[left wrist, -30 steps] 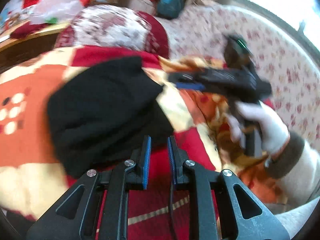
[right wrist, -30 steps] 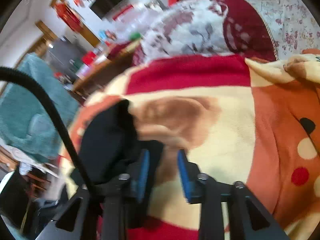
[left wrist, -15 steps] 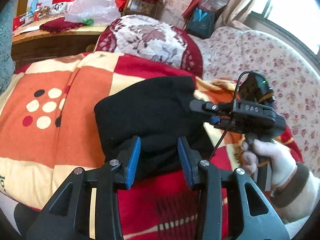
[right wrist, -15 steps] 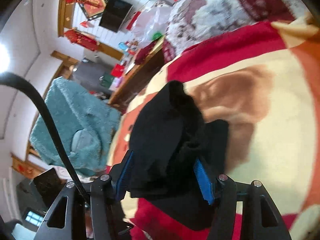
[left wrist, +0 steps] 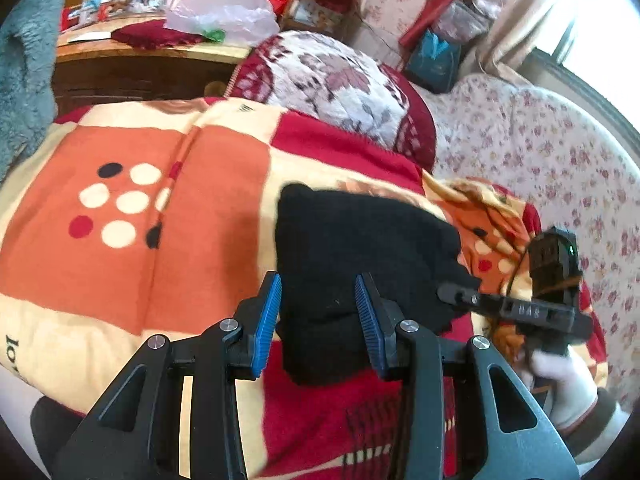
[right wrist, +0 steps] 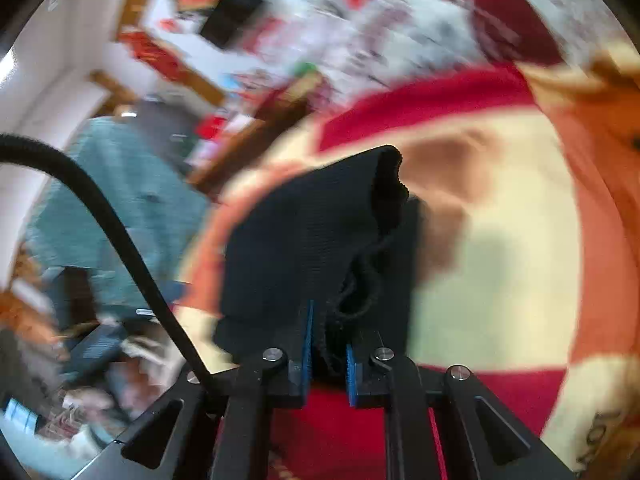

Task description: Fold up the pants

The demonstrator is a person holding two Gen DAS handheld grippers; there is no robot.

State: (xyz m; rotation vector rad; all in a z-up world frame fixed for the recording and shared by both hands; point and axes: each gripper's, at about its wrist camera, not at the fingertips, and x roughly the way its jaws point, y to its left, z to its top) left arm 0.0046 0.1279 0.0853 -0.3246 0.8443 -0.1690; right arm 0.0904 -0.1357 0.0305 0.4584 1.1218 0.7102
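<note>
The black pants (left wrist: 352, 248) lie bunched in a thick folded stack on the orange, red and cream blanket (left wrist: 132, 248). My left gripper (left wrist: 318, 320) is open, its blue pads on either side of the stack's near edge. My right gripper (right wrist: 328, 356) is shut on a black edge of the pants (right wrist: 312, 248) and lifts that part up. In the left wrist view the right gripper's body (left wrist: 516, 308) reaches into the stack's right side, held by a white-gloved hand (left wrist: 560, 376).
A floral cushion (left wrist: 332, 80) lies behind the blanket. A flowered sofa cover (left wrist: 540, 152) is to the right. A wooden dresser (left wrist: 132, 68) with a plastic bag stands at the back left. A teal fleece (right wrist: 120, 208) hangs at the left.
My right gripper has closed from wide open onto the pants' edge and raised it. My left gripper has stayed open and shifted a little to the stack's near edge.
</note>
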